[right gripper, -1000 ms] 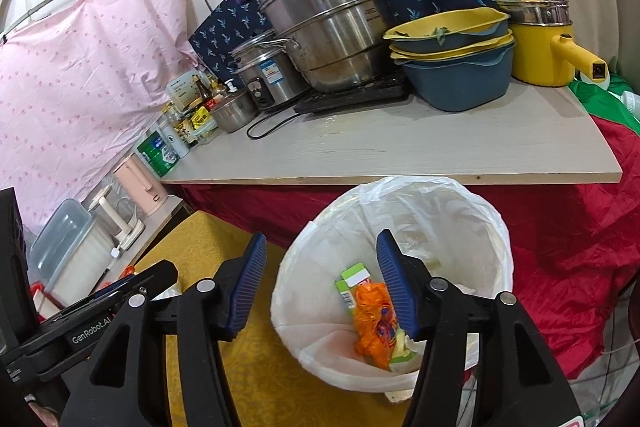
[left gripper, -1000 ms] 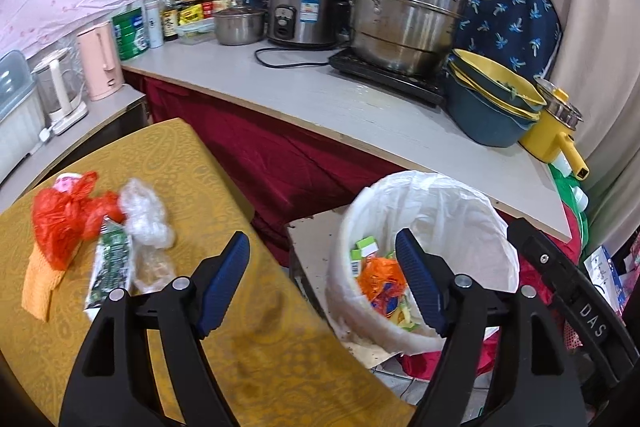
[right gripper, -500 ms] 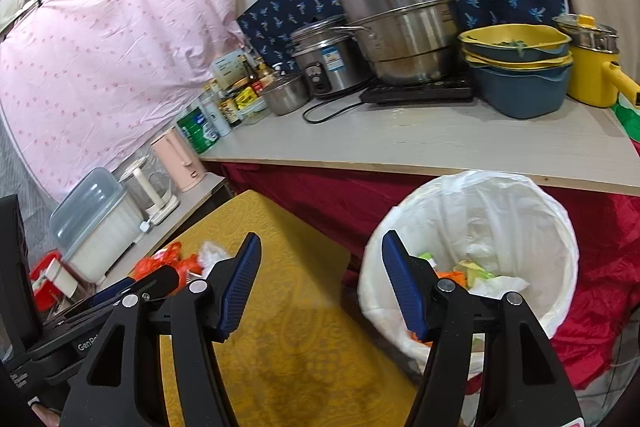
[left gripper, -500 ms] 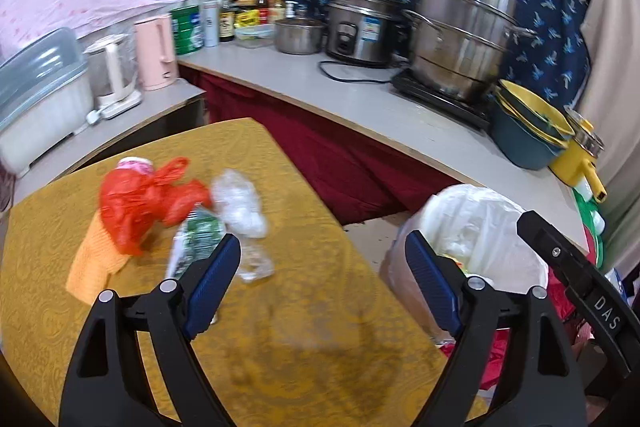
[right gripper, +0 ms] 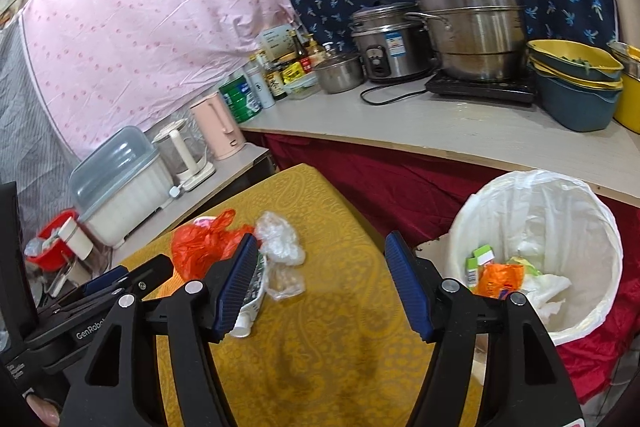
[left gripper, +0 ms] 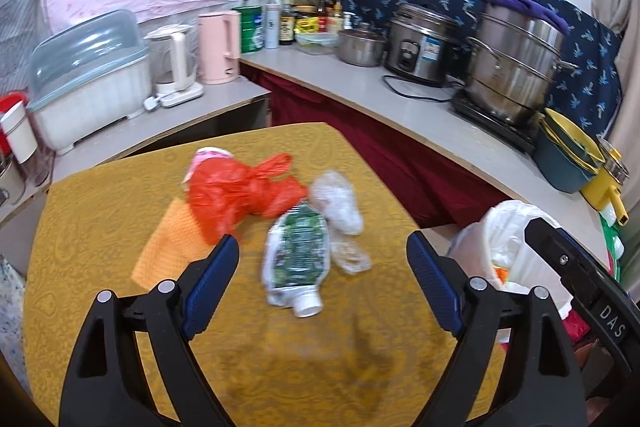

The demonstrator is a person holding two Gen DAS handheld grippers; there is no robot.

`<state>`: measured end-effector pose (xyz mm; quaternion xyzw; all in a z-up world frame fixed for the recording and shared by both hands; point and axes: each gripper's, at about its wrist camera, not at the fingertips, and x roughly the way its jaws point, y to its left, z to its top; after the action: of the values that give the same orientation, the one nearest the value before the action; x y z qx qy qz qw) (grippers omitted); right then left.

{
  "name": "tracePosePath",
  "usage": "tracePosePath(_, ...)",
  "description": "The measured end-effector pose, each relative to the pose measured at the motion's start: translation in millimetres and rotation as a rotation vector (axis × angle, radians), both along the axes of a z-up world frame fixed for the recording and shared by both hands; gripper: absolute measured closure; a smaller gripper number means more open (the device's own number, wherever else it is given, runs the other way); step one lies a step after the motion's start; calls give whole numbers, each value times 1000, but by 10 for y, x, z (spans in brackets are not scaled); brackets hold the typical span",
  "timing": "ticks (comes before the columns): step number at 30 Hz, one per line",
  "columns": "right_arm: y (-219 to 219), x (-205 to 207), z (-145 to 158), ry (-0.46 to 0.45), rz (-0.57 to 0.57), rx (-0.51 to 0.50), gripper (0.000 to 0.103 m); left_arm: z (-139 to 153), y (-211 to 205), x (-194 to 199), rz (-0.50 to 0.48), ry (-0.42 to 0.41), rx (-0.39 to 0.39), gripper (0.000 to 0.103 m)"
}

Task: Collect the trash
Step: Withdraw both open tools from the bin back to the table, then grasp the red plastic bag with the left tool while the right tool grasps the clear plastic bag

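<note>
Yellow tablecloth [left gripper: 120, 203] is carrying the trash: a red bag [left gripper: 236, 195], a flattened pouch [left gripper: 298, 251] and clear wrappers [left gripper: 338, 203]. Both the left gripper [left gripper: 322, 283] and right gripper [right gripper: 320, 287] are hanging above, jaws apart and empty, beside the lined bin [right gripper: 560, 195].

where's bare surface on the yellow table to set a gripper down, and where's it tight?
Free: the near half of the yellow table, between the open left gripper and the trash, and the right strip toward the bin. Crowded: the far-left cluster, red bag, green pouch, clear plastic, orange cloth.
</note>
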<state>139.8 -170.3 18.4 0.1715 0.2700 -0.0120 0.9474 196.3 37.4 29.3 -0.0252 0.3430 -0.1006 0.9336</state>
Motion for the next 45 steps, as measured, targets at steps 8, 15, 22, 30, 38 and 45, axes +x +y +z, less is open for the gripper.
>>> tracePosePath(8,468,276,-185,57,77,-20,39,-151,515,129,78,26,3,21)
tracePosePath(15,717,675,-412,111,115,-29,38,-325,864,387,137,48,21,15)
tracePosePath(22,770,1234,-693,170,124,-19,38,-527,1029,811,154,79,30,11)
tracePosePath(30,789,1800,-1054,235,126,-16,38,-836,962,1293,119,149,5,10)
tracePosePath(38,751,2023,-1333,268,127,0,38,-1022,841,1533,76,172,-23,25)
tracePosePath(45,686,1984,-1346,257,136,41,60,-1000,737,1524,27,172,-29,56)
